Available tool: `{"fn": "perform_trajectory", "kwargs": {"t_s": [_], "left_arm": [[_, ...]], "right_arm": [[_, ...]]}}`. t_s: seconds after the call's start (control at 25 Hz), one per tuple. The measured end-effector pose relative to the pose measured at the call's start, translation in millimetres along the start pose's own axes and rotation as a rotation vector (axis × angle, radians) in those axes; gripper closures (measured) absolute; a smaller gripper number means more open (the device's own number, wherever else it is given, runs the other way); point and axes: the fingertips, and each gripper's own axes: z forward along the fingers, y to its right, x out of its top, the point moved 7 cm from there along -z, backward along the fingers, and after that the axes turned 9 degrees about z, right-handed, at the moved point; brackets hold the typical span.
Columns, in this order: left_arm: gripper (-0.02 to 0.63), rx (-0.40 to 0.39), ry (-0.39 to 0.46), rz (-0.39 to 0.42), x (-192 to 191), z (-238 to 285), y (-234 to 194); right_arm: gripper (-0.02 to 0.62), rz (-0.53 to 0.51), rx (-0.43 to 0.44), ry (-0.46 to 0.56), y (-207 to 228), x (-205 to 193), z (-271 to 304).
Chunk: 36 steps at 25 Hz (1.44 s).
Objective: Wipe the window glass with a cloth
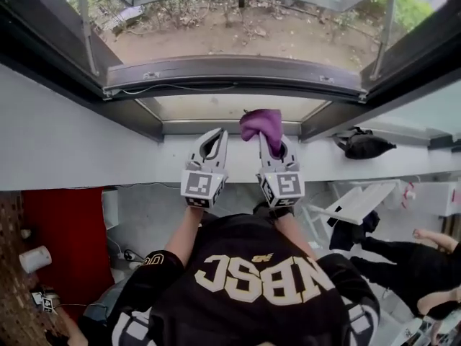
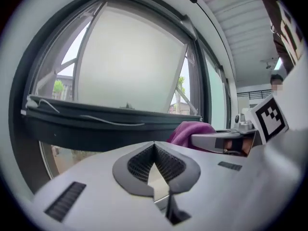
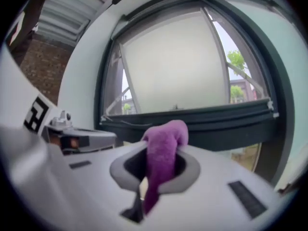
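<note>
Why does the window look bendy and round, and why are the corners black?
Left gripper view: the wide lens bows the window frame and darkens the corners; the glass looks washed-out pale. Right gripper view: same bending, and the purple cloth near the lens looks soft. Head view: frame curves too.

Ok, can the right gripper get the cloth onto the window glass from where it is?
Probably yes. The right gripper is shut on the purple cloth and points at the glass, with nothing between them. The dark sash frame lies lower; the left gripper sits aside.
</note>
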Motion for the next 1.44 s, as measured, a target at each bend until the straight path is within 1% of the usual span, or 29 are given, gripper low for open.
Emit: {"fn": "perform_trajectory", "kwargs": {"t_s": [0.12,0.24,0.4,0.52,0.68,0.76,0.88,1.04,1.16,1.28,1.44], "left_arm": [[0.589,0.048,0.023,0.034,25,-7,-22],[0.589,0.084,0.034,0.041,41,-9,-40],[0.589,0.133,0.078,0.055,57,-6,-54],[0.589,0.150,0.079,0.062,64,-4,-55],[0.589,0.147,0.081,0.014,76,1,-60],[0.589,0.142,0.079,-0.012,78,1,-62],[0.589,0.149,0.085,-0.006,78,-1,-63],[0.589,0.155,0.074,0.013,73,-2,-65],[0.589,0.148,0.068,0.000,70,-4,-67],[0.588,0.146,0.083,-0.012,70,-10,-70],[0.589,0.149,0.081,-0.003,77,-27,-74]], "right_arm": [[0.558,0.027,0.021,0.037,-17,18,10],[0.558,0.045,0.047,0.067,-24,34,22],[0.558,0.016,0.040,0.093,-26,53,37],[0.558,-0.004,0.028,0.096,-25,63,40],[0.558,-0.008,0.006,0.109,-22,75,44],[0.558,0.003,0.010,0.121,-21,76,44],[0.558,0.025,0.022,0.133,-18,76,43],[0.558,0.017,0.019,0.134,-18,79,46],[0.558,0.009,0.008,0.168,-23,83,44],[0.558,-0.007,0.004,0.203,-28,85,41],[0.558,-0.007,-0.008,0.193,-35,81,38]]}}
